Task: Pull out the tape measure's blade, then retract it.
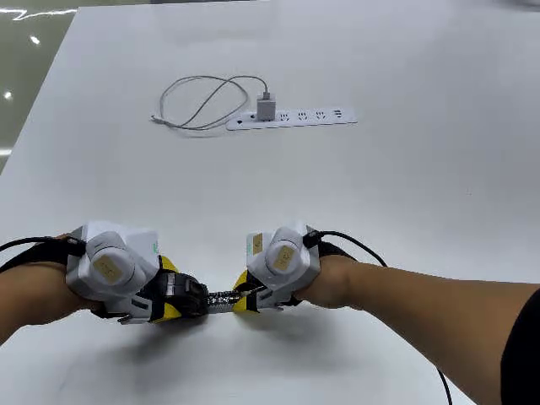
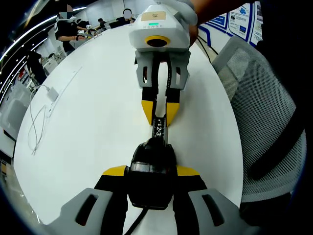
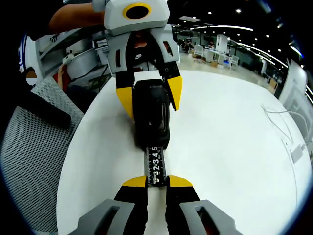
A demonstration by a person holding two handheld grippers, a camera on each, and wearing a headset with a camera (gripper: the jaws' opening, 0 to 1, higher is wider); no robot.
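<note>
At the counter's point(image 1: 354, 194) near edge my left claw point(image 2: 151, 171) clamps the tape measure point(image 3: 151, 112) and my right claw point(image 3: 156, 182) pinches its blade point(image 3: 155, 164), which looks barely pulled out, so next I should draw them steadily apart.

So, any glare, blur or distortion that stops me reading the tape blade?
Head view: even light, a soft shadow on the table below the tape measure, blade too small to read. Left gripper view: fisheye bends the table edge, blade digits slightly soft. Right gripper view: numerals sharp, ceiling lights bright, no glare on the blade.
</note>
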